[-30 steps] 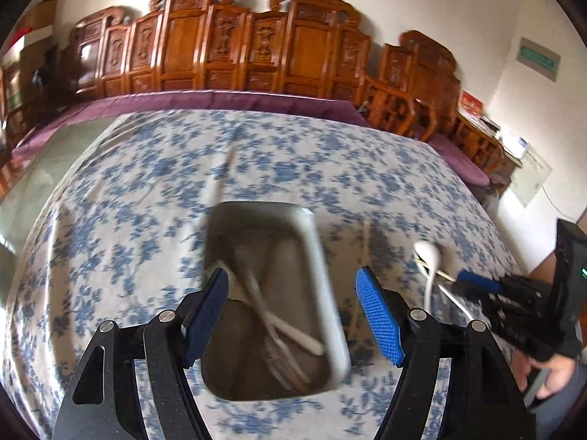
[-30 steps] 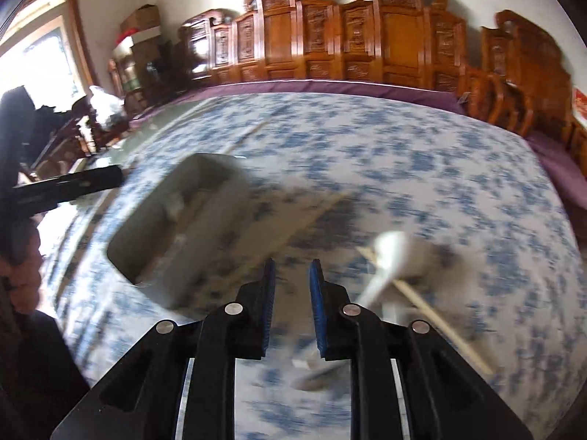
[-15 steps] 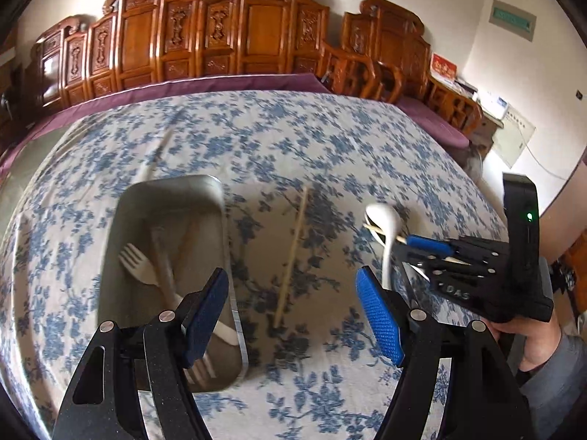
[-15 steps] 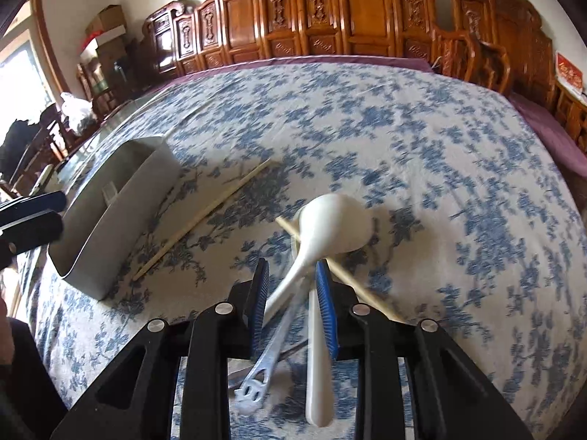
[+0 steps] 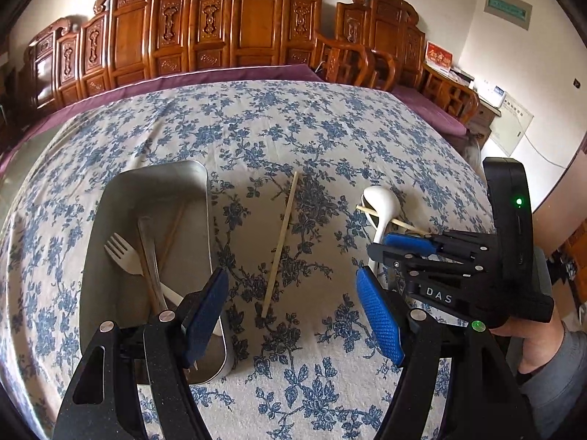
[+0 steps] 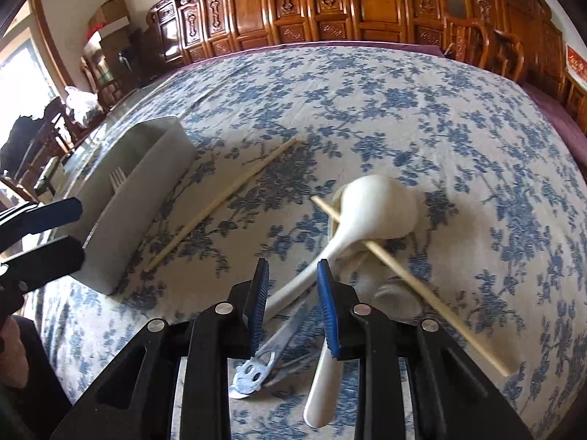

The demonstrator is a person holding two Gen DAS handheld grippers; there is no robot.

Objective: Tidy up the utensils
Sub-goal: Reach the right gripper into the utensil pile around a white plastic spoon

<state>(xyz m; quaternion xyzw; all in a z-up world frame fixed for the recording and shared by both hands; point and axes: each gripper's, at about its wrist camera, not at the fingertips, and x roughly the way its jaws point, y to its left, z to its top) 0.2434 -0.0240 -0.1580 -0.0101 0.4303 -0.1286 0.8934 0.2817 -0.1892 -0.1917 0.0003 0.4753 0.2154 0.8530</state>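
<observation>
Right gripper [image 6: 291, 278] had just widened its jaws and straddled the white spoon [image 6: 374, 209] handle, seemingly not pinching it. Left gripper [image 5: 293, 311] hung spread wide above a chopstick [image 5: 280, 242], the tray [image 5: 209, 220] at nine o'clock.

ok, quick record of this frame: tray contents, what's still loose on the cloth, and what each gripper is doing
tray: metal tray holds a white fork, a metal utensil and a chopstick
loose: one chopstick alone on the tablecloth; white spoons, a second chopstick and a metal utensil in a pile
left gripper: open, empty, beside the tray
right gripper: open, fingers either side of a white spoon handle, not pressing
</observation>
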